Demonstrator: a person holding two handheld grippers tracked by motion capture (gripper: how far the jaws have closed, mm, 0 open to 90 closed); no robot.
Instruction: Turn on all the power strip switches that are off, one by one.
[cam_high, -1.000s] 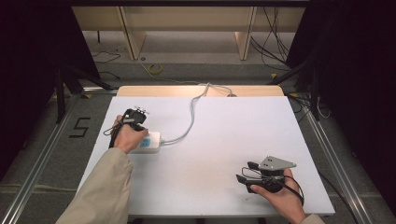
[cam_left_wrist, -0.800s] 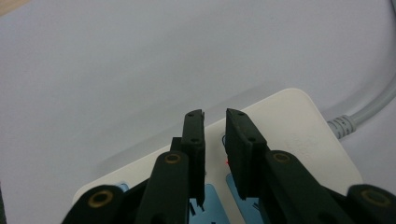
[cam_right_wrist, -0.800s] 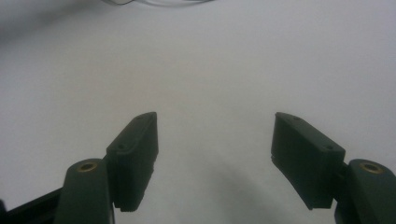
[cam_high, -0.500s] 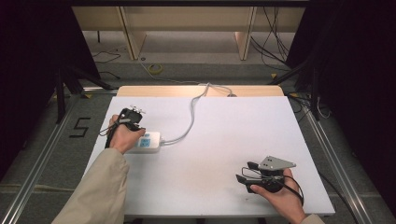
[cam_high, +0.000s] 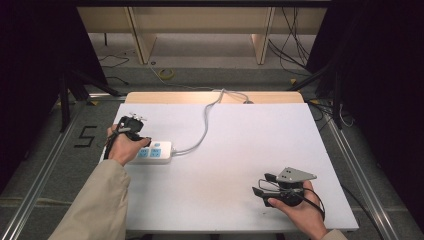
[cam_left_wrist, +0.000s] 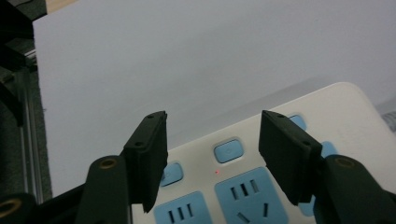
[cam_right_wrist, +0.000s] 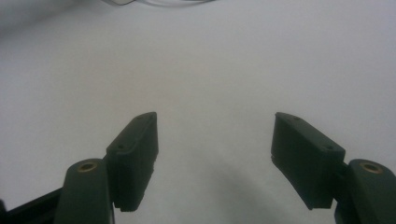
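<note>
A white power strip (cam_high: 156, 151) with blue sockets lies at the left of the white table (cam_high: 250, 130), and its grey cable (cam_high: 205, 125) runs off toward the far edge. My left gripper (cam_high: 133, 133) hovers over the strip's left end. In the left gripper view the left gripper (cam_left_wrist: 212, 140) stands open above the power strip (cam_left_wrist: 345, 112), just over a blue button (cam_left_wrist: 228, 150). Its jaws have just been opening and nothing is between them. My right gripper (cam_high: 263, 183) rests near the front right corner. It is open, with bare table between the jaws of the right gripper (cam_right_wrist: 215, 140).
A wooden board (cam_high: 210, 96) lines the table's far edge. Metal rails (cam_high: 45, 175) run along both sides, and a "5" mark (cam_high: 86, 135) is on the floor at left. Loose cables (cam_high: 295, 45) and wooden furniture legs (cam_high: 140, 37) stand beyond the table.
The left hand has drifted a little to the left over the power strip's end and its jaws have spread apart. The right hand has kept still.
</note>
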